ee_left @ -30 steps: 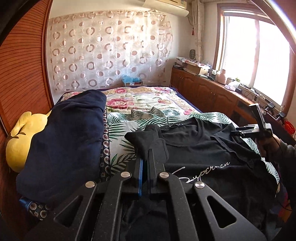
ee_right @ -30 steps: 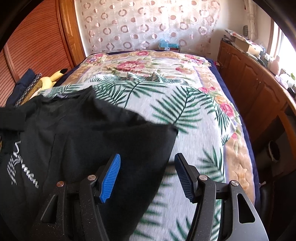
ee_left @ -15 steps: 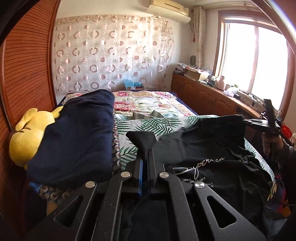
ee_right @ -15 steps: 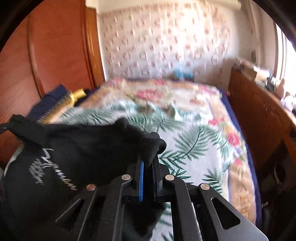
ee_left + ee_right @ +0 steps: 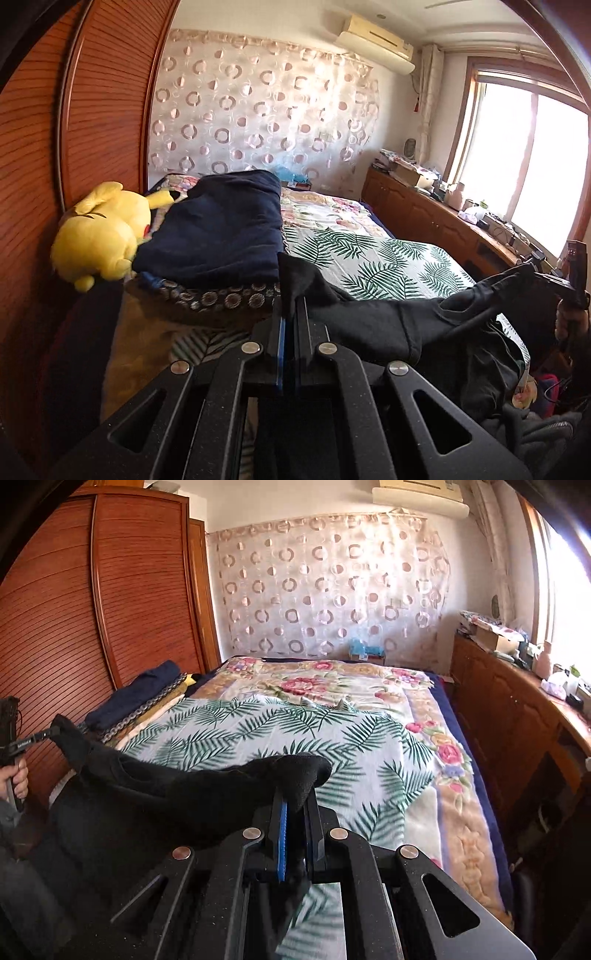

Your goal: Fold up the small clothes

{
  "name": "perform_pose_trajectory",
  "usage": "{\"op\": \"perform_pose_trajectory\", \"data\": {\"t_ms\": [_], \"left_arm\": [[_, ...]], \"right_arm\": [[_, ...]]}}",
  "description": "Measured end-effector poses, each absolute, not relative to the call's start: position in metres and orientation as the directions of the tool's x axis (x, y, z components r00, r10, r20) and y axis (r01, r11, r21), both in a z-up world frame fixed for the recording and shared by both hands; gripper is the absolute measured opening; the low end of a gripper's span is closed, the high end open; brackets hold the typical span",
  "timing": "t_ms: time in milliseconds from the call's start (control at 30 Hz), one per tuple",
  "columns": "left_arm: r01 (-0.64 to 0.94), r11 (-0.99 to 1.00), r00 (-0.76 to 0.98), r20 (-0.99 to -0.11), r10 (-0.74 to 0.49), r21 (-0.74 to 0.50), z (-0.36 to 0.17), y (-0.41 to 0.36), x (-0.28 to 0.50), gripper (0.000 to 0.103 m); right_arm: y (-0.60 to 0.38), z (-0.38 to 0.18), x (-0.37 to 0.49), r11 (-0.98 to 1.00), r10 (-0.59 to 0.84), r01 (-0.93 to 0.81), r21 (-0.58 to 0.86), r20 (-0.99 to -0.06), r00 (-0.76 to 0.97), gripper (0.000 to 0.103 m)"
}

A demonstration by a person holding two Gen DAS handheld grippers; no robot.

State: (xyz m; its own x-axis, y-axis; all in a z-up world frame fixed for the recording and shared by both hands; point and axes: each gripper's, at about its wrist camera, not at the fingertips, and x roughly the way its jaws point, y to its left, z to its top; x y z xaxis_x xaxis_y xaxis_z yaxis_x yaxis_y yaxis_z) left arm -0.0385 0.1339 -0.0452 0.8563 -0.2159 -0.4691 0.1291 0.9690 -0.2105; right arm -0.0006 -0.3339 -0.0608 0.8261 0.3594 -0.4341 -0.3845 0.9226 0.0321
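Each hand-held gripper, left (image 5: 290, 314) and right (image 5: 297, 805), is clenched on one top corner of the black cotton T-shirt (image 5: 388, 325), holding it stretched above the leaf-print bed's (image 5: 258, 731) near edge, likely to hang flat for folding

the lower part of the black cotton t-shirt (image 5: 373, 325) is dropping behind the left gripper's black frame, its print out of sight. the bright window (image 5: 535, 166) is washing out to white. small clutter on the wooden sideboard (image 5: 517, 686) is staying too small to name. the yellow plush toy (image 5: 99, 240) is blurring at its edges. the leaf-print sheet (image 5: 314, 904) is smearing between the right gripper's arms.
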Motion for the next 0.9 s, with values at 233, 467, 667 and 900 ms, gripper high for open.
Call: {"op": "perform_pose_trajectory", "data": {"t_ms": [233,467,667,900], "left_arm": [[0.157,0.976,0.801,-0.558,-0.214,-0.150,-0.067,0.122,-0.034,0.019],[0.145,0.979,0.811,-0.550,-0.200,-0.143,-0.065,0.123,-0.027,0.058],[0.129,0.985,0.805,-0.568,-0.172,-0.116,-0.066,0.122,-0.007,0.081],[0.140,0.987,0.763,-0.626,-0.161,-0.084,-0.073,0.122,0.034,0.081]], "right_arm": [[-0.313,-0.105,-0.017,0.913,0.288,-0.405,-0.048,-0.627,0.724,0.008],[-0.322,-0.107,-0.005,0.936,0.261,-0.351,-0.022,-0.626,0.735,0.032],[-0.320,-0.097,-0.014,0.944,0.251,-0.329,-0.036,-0.571,0.782,0.055],[-0.317,-0.115,0.011,0.955,0.204,-0.290,-0.062,-0.572,0.794,0.055]]}}
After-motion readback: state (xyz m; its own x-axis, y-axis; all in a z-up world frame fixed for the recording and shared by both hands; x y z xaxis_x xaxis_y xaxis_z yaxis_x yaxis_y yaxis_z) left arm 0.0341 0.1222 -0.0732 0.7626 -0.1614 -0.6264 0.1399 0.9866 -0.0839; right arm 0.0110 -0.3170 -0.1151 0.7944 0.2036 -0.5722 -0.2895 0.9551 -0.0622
